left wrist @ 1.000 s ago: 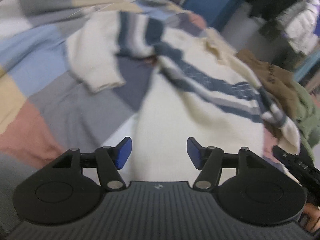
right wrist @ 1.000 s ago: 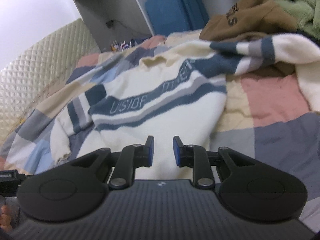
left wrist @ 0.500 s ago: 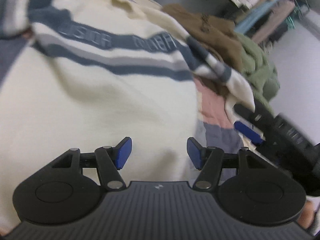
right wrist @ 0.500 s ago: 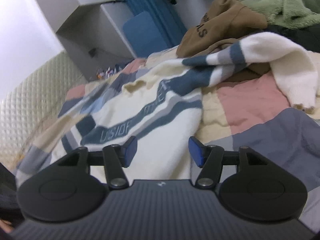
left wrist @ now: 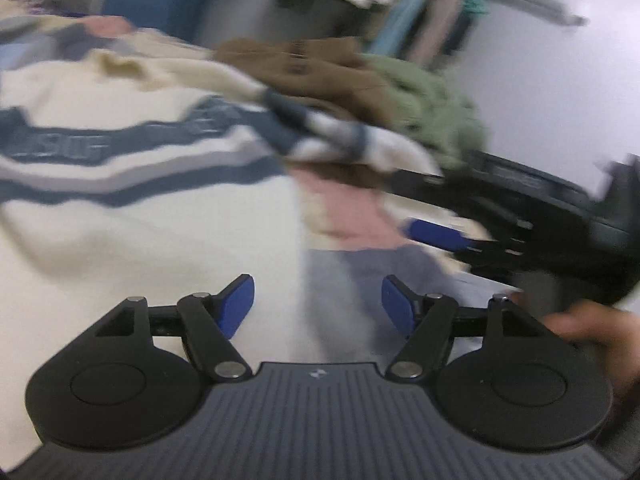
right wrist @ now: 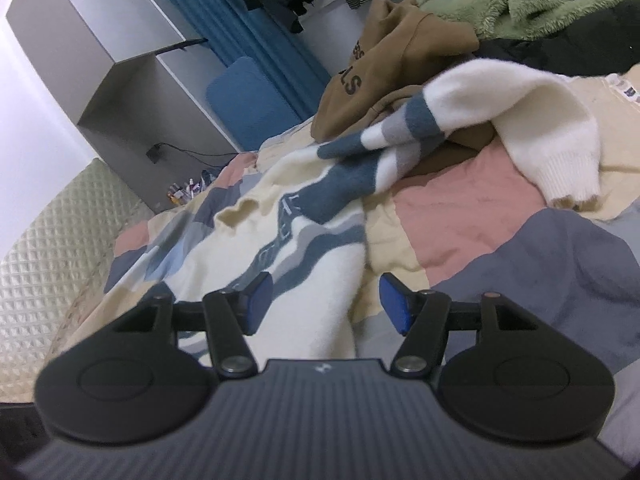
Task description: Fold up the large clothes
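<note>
Sweater (right wrist: 320,280) in cream with blue stripes lies flat on the patchwork quilt (right wrist: 500,232), its body running away from both grippers. Its side edge passes between the spread fingers of the right gripper (right wrist: 326,300), which grips nothing. The left gripper (left wrist: 318,304) is opening, also empty, over the same edge. One sleeve (right wrist: 520,120) is thrown to the right across a brown hoodie (right wrist: 400,60) beside green fleece (right wrist: 520,0). The right hand seems nearer to it.
</note>
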{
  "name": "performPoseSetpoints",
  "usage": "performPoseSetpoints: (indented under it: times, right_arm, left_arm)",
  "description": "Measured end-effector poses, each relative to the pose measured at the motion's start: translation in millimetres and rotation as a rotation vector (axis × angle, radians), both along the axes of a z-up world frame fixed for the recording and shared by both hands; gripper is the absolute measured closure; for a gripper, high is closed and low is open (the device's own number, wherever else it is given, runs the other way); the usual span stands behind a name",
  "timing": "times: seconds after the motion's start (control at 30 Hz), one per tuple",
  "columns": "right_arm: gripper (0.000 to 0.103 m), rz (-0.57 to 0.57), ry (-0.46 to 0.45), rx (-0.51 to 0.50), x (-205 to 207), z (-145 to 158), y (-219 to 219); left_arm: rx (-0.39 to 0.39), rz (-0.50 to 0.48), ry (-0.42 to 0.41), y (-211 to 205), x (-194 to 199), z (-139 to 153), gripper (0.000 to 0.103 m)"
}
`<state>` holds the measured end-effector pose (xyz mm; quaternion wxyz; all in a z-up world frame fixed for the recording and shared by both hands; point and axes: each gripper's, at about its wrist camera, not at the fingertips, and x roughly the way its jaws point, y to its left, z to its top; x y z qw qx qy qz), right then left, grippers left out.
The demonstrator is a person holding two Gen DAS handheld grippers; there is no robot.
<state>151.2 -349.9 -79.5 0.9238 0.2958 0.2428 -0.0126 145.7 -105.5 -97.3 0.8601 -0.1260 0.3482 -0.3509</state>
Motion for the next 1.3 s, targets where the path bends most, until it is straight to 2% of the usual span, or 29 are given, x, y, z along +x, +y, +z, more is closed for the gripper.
performPoseSetpoints:
  times: [0.07,0.13,0.17,0.23,0.37,0.43,0.53,0.63,0.7,0.73,0.77,0.8,0.87,0.93,1.1,1.3]
  right_arm:
    - [0.040,-0.007,-0.009,0.006,-1,1,-2]
    - [0.040,-0.012,-0.020,0.010,-2,3,-3]
    - [0.040,-0.014,-0.022,0.007,-3,4,-4]
    - [0.040,-0.019,-0.018,-0.003,-2,4,-3]
    - [0.040,-0.020,0.004,-0.005,3,1,-1]
    - [0.040,-0.021,0.008,-0.006,5,1,-1]
    - [0.040,-0.018,0.016,-0.001,7,-2,-2]
    - [0.040,-0.012,0.028,0.008,9,-4,-2]
    - [0.040,-0.011,0.034,0.009,10,-5,-1]
    - [0.040,-0.013,0.035,0.013,10,-5,-1]
    - [0.040,-0.014,0.038,0.012,10,-5,-1]
    - [0.040,-0.013,0.040,0.011,10,-5,0]
    - [0.040,-0.008,0.043,0.007,11,-6,2]
    - [0.040,-0.003,0.050,0.003,13,-7,4]
    - [0.040,0.013,0.066,-0.022,15,-8,10]
    - [0.040,0.132,0.062,-0.030,21,-12,28]
  left_arm:
    - [-0.004,-0.052,0.012,-7,1,-5,0.030]
    - [0.057,-0.029,0.052,-16,7,-19,0.036]
    - [0.073,-0.018,0.076,-18,11,-26,0.039]
    - [0.081,-0.019,0.114,-22,18,-40,0.039]
    - [0.147,-0.048,0.076,-34,17,-45,0.034]
    - [0.176,-0.053,0.051,-38,14,-46,0.034]
    - [0.260,-0.055,-0.010,-46,5,-50,0.037]
    - [0.398,-0.040,-0.094,-60,-8,-53,0.051]
    - [0.429,-0.027,-0.118,-61,-11,-55,0.060]
    - [0.453,-0.017,-0.133,-62,-12,-55,0.072]
    - [0.467,-0.008,-0.143,-60,-12,-55,0.075]
    - [0.463,-0.006,-0.144,-58,-11,-55,0.077]
    - [0.456,0.000,-0.155,-55,-12,-51,0.087]
    - [0.414,0.017,-0.141,-47,-13,-43,0.089]
    - [0.249,0.116,-0.071,-4,-7,-17,0.090]
    - [0.025,0.293,0.031,72,8,4,0.091]
